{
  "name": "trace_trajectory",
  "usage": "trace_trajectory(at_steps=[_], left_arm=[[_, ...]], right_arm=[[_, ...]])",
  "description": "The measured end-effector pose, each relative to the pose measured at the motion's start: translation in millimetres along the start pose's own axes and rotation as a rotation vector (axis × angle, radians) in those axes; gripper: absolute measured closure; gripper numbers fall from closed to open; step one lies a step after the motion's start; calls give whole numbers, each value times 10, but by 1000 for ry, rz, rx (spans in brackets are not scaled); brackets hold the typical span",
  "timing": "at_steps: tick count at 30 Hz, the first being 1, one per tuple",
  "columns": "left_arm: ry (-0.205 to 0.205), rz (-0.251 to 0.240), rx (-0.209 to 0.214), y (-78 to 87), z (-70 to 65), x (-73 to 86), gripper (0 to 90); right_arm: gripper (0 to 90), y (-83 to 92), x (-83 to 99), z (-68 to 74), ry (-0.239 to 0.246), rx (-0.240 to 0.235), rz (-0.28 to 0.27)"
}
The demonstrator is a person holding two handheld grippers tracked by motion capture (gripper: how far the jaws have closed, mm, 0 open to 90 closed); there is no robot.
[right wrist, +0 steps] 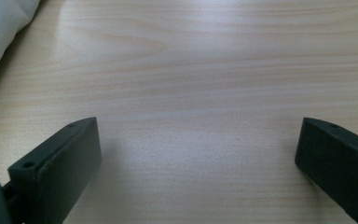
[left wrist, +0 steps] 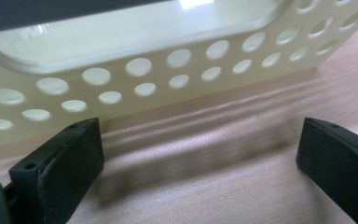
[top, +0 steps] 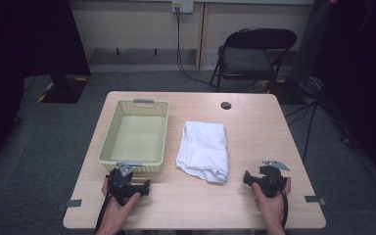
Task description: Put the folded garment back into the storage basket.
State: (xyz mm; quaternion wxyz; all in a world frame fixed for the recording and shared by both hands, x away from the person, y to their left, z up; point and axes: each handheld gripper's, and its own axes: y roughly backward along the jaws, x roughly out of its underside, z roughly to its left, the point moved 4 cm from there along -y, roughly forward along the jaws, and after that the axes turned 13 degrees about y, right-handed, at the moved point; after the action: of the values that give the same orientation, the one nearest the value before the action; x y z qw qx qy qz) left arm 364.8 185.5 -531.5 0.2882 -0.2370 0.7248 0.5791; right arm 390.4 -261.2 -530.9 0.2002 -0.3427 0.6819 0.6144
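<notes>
while the pale yellow basket sits just left of the folded white towel on the counter, the left gripper and right gripper rest near the front edge, jaws wide, gripping nothing.

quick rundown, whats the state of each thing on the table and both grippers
basket: upright, nothing in it
white towel: folded, lying flat beside the basket, not held
left hand-held gripper: open, holding nothing, by the basket's near wall
right hand-held gripper: open, holding nothing, over bare table
folding chair: unfolded, unoccupied
</notes>
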Motion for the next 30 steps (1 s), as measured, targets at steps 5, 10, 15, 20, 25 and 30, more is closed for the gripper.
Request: trace_trajectory(at_steps=[5, 10, 15, 20, 25, 30], left_arm=[[8, -2, -8, -6, 4, -7, 1], [8, -2, -9, -6, 3, -8, 1], [10, -3, -10, -6, 2, -7, 1], [10, -2, -11, -6, 3, -7, 1], [10, -3, -10, -5, 2, -6, 1], [10, -2, -11, -4, 3, -5, 1]], right_arm=[[0, -3, -5, 4, -8, 6, 1], [0, -12, -16, 16, -26, 25, 7], [0, -13, -17, 17, -27, 26, 7], [0, 6, 1, 10, -2, -4, 0], [0, 29, 6, -1, -2, -46, -8], [41, 68, 2, 12, 28, -64, 0]])
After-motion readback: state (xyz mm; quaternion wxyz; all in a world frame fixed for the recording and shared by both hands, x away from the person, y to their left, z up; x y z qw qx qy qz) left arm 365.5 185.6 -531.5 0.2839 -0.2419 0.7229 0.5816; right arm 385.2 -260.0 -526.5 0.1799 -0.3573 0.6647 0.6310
